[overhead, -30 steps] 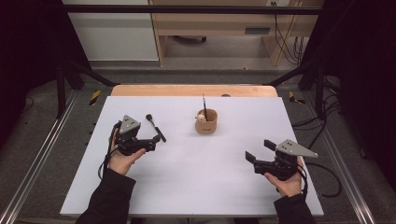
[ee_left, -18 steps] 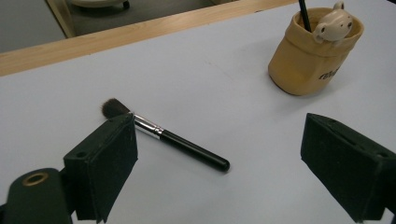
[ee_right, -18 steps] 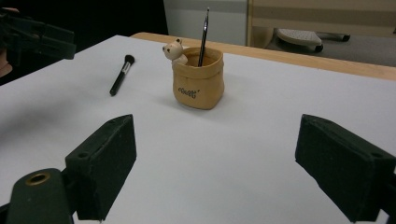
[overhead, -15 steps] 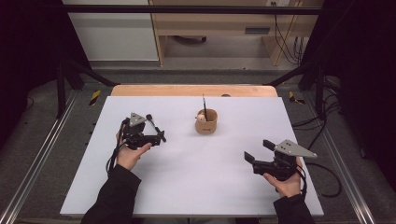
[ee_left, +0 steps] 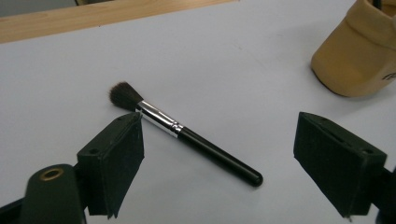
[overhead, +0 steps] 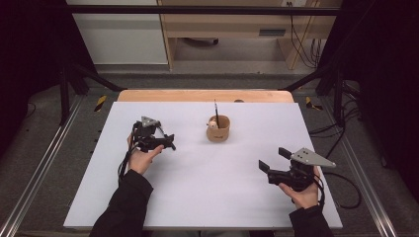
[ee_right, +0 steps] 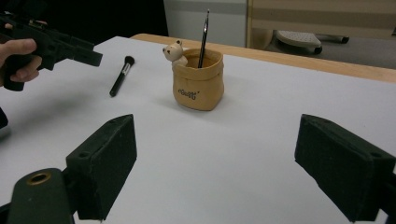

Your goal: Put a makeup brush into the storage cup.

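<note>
While its jaws stand spread with nothing pinched, having just been closing a little, the left gripper (overhead: pixel 170 142) hangs over the white table (ee_left: pixel 243 56). Item one, nearest: a makeup brush (ee_left: pixel 187 134), lying flat on the table between and just beyond the two jaws, touched by neither; its silver collar sits close by the left jaw, its dark bristles point away past that jaw, and its black handle end rests in the gap. Item two, farther off beyond the right jaw: a tan pouch-shaped holder (ee_left: pixel 362 56), upright, with a thin black brush (ee_right: pixel 203 37) standing in it beside a small bear figure (ee_right: pixel 174 52). The right gripper (overhead: pixel 272 159), jaws likewise spread and empty, faces that holder, well apart from it.
</note>
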The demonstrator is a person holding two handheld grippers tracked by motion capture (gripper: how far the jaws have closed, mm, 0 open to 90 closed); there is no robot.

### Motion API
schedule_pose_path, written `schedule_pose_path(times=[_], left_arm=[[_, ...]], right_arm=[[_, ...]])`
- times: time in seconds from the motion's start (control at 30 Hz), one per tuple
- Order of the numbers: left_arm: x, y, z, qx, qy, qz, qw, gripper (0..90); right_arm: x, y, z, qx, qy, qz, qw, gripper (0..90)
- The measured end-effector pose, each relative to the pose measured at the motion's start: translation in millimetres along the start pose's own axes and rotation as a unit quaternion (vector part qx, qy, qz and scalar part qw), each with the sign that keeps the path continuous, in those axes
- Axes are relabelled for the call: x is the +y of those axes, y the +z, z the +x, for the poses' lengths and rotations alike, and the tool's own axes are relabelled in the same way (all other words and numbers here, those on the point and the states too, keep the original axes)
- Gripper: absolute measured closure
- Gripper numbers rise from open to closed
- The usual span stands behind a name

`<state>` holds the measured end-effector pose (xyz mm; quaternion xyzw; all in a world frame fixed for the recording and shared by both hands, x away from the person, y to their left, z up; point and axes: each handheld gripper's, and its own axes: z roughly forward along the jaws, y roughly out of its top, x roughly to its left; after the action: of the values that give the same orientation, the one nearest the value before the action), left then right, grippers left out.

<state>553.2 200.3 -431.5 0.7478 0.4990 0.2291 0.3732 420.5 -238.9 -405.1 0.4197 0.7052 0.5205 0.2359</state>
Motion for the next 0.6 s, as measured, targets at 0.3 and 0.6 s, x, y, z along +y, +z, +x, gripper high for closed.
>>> schedule_pose_path(times=[0.3, 0.6], left_arm=[[-6.6, 17.3, 3.1, 0.009, 0.001, 0.035, 0.9993, 19.6], [-10.4, 29.2, 2.9, 0.014, -0.006, 0.056, 0.9983, 27.9]], right_arm=[[0.7, 0.2, 1.5, 0.0, -0.003, -0.002, 1.0, 13.4], [-0.6, 2.1, 2.0, 0.0, -0.007, 0.003, 1.0, 13.6]])
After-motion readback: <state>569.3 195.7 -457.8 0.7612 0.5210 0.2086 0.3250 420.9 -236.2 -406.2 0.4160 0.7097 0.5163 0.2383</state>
